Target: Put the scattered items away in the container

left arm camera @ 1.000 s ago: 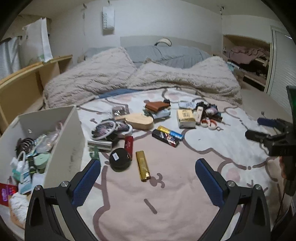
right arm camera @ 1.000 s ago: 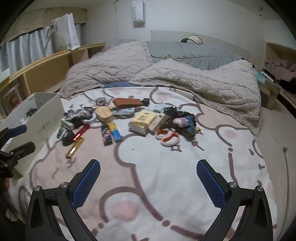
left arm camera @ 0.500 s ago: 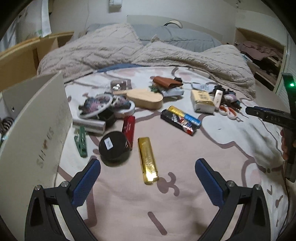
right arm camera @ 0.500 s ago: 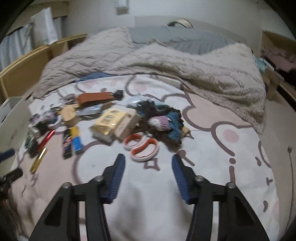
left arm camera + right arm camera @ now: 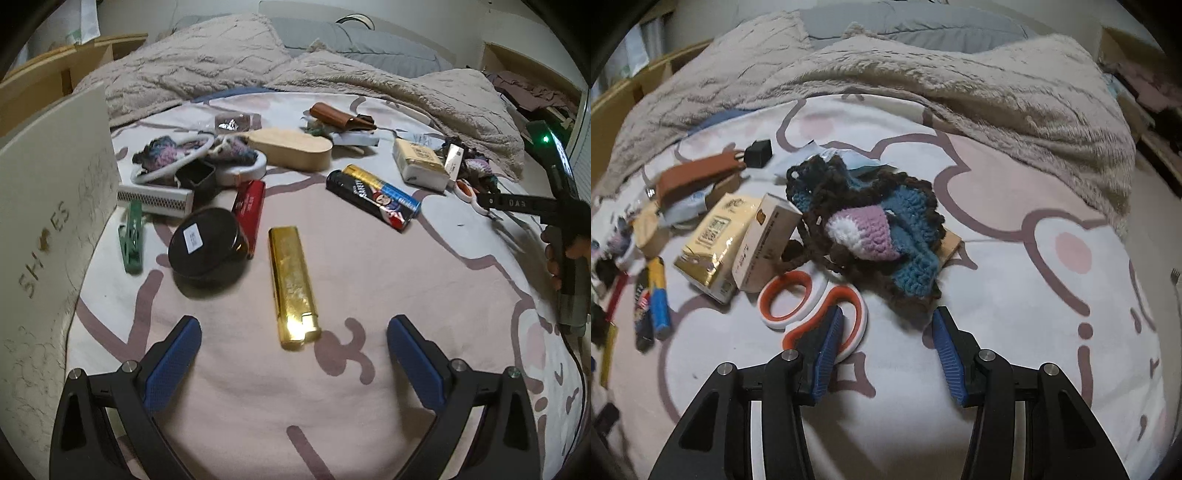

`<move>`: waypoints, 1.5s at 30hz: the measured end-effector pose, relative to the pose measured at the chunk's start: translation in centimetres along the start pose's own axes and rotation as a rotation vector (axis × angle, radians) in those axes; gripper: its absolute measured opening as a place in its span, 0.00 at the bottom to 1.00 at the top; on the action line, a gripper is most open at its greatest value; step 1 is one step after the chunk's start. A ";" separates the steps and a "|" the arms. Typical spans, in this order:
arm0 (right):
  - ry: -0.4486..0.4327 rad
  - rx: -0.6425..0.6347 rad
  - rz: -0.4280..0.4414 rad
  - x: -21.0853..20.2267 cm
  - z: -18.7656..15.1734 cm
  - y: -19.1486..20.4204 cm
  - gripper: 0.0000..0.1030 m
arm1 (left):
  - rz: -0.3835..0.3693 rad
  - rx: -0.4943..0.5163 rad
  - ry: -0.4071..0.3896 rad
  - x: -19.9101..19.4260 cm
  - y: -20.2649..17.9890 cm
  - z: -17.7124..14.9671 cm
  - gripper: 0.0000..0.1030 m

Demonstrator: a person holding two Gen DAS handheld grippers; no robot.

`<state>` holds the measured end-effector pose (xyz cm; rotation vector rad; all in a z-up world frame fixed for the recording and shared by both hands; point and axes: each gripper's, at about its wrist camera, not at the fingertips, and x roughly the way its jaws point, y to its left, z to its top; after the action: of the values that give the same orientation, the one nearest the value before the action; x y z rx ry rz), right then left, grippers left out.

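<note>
Now the left hand-held gripper point(image 5: 294, 350) hangs low over the bed's white-and-pink cartoon sheet point(image 5: 424, 280), blue pads spread wide with nothing between them. The shiny gold rectangular lighter point(image 5: 291, 284) lies flat on the sheet just ahead of the fingertips, lined up with the gap. Just beside it sits a round black tin with a white sticker point(image 5: 205, 245), touching a slim red lighter point(image 5: 250, 210). The white cardboard shoe box point(image 5: 48, 229) stands at the far left, its printed wall facing us.

Over on the right, the right hand-held gripper point(image 5: 886, 341) has just been closing to a partly narrowed gap, nothing pinched between its pads. Its left fingertip overlaps the orange-and-white scissor handles point(image 5: 798, 299). A blue, brown and purple crocheted piece point(image 5: 882, 229) lies just beyond the tips, near a gold-wrapped tissue pack point(image 5: 716, 236).
</note>
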<state>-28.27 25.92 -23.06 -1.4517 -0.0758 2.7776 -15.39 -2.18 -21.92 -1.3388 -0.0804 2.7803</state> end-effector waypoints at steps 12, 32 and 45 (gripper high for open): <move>-0.007 -0.100 0.022 -1.5 -3.1 0.5 0.49 | -0.039 -0.040 0.004 0.5 0.7 -0.4 1.00; -0.036 -0.119 0.134 -9.1 -13.8 0.8 0.50 | -0.038 -0.086 -0.040 0.2 1.6 -0.5 0.86; -0.183 -0.179 0.135 -12.6 -18.9 2.3 0.50 | -0.061 -0.001 -0.051 0.3 0.2 -0.1 0.23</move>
<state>-5.54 24.01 -23.64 -1.2731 -0.2423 3.0797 -15.50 -2.37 -22.23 -1.2440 -0.1221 2.7641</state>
